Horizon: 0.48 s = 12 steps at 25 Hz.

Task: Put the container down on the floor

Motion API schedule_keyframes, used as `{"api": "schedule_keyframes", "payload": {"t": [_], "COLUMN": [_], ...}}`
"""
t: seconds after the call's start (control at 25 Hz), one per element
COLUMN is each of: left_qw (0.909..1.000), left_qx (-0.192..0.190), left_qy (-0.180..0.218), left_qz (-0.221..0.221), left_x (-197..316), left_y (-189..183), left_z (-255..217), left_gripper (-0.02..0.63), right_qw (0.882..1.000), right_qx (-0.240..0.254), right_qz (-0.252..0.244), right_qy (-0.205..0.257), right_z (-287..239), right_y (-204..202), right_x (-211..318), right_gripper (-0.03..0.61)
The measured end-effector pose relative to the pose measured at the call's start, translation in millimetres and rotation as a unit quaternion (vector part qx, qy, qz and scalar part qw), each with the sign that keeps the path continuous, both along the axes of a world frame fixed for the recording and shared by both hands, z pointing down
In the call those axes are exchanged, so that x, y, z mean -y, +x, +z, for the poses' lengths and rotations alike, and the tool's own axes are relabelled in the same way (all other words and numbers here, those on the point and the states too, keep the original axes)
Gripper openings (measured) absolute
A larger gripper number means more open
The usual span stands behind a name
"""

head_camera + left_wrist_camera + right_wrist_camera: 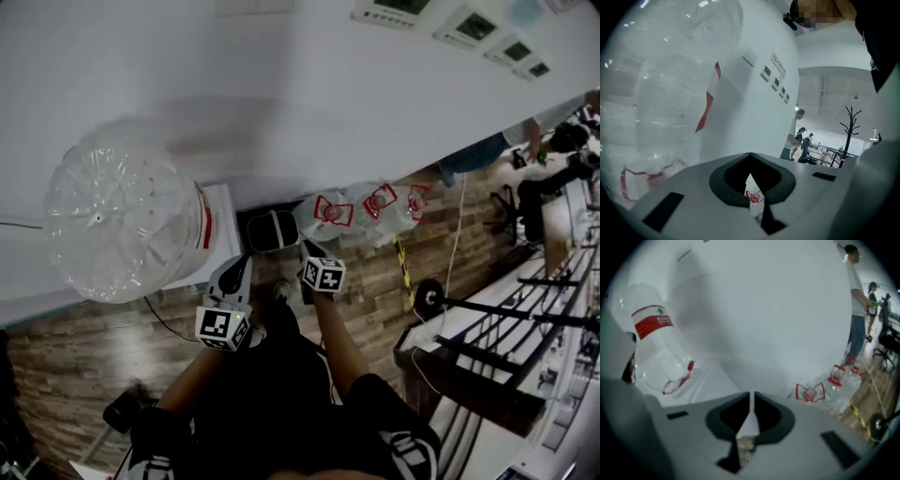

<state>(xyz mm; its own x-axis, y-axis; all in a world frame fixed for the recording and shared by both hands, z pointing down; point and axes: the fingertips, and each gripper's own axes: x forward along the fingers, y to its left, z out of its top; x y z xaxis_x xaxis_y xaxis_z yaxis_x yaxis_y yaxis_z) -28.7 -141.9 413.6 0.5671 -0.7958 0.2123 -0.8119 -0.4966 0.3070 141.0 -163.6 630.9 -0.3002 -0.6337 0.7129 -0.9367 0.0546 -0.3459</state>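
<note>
The container [117, 211] is seen at the upper left of the head view, seated on a white stand [220, 225] against the wall [328, 94], with its ribbed base turned toward the camera. It is off the floor [94, 366] and held by neither gripper.

Both forearms are stretched up from the bottom centre of the frame, side by side, with the marker cubes facing the camera. The left gripper [242, 262] is held just beside the stand's lower right corner, at the container's edge. In its own view the jaws of the left gripper [750, 157] are closed tip to tip with nothing between them, and the container [661, 93] fills the left of that frame.

The right gripper [309, 248] is held just right of it, tilted downward. In its own view the jaws of the right gripper [752, 394] are drawn almost together, a thin slit being left, and nothing is gripped. The container [656, 348] is seen at the upper left there, well apart.

More jugs [361, 211] are set on the floor along the wall.
</note>
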Motion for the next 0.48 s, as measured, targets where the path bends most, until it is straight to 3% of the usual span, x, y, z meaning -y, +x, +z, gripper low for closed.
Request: {"api": "schedule_keyframes", "payload": {"t": [0.32, 0.48], "left_qw": [0.9996, 0.9988], "left_qx": [-0.003, -0.004], "left_qy": [0.027, 0.048], "left_qz": [0.008, 0.011], "left_x": [-7, -9], "left_y": [0, 0], "left_z": [-30, -42], "left_gripper": [0.028, 0.028], "right_qw": [0.992, 0.985], "right_qx": [-0.017, -0.004], "right_qz": [0.004, 0.017], "right_qy": [0.122, 0.169], "right_z": [-119, -164], "right_y": [-2, -7], "right_x": [-5, -21], "right_gripper": [0.037, 0.037]}}
